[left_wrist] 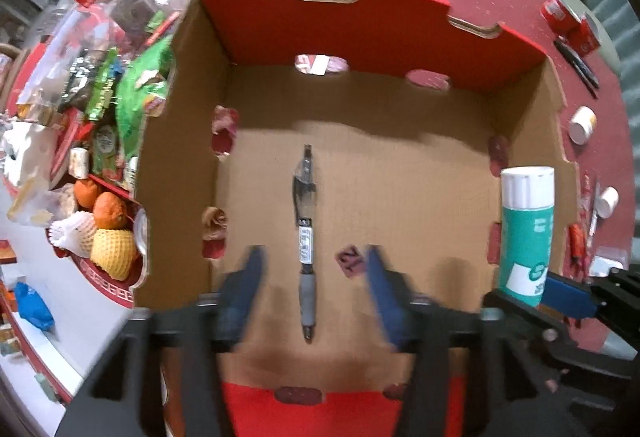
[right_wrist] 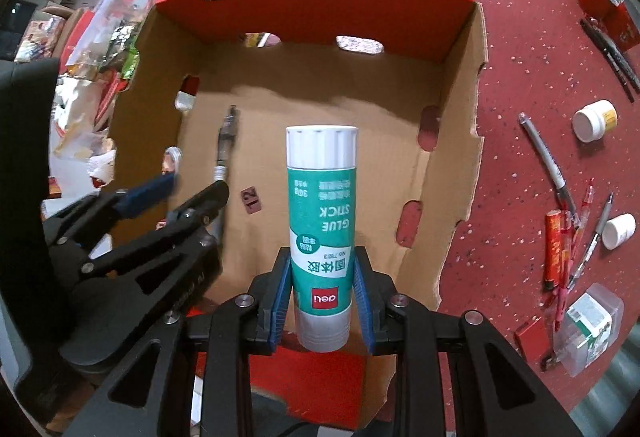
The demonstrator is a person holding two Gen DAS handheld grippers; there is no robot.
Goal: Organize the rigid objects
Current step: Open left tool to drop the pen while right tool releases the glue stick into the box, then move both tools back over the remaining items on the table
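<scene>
An open cardboard box [left_wrist: 188, 157] [right_wrist: 460, 173] with red rims sits on a red table. A pen [left_wrist: 306, 237] [right_wrist: 224, 149] lies on the box floor. My left gripper [left_wrist: 314, 269] is open above the pen's grip end, its blue fingers either side of it, not touching. My right gripper [right_wrist: 322, 269] is shut on a green and white glue stick [right_wrist: 322, 221], held over the box's near right part. The glue stick also shows in the left wrist view [left_wrist: 526, 233].
Loose pens [right_wrist: 548, 161], two small white jars [right_wrist: 594, 120] [right_wrist: 618, 231], a red stick [right_wrist: 554, 249] and a clear plastic box [right_wrist: 588, 325] lie on the red table [right_wrist: 520, 37] right of the box. Snack bags [left_wrist: 140, 89] and fruit [left_wrist: 110, 233] crowd the left.
</scene>
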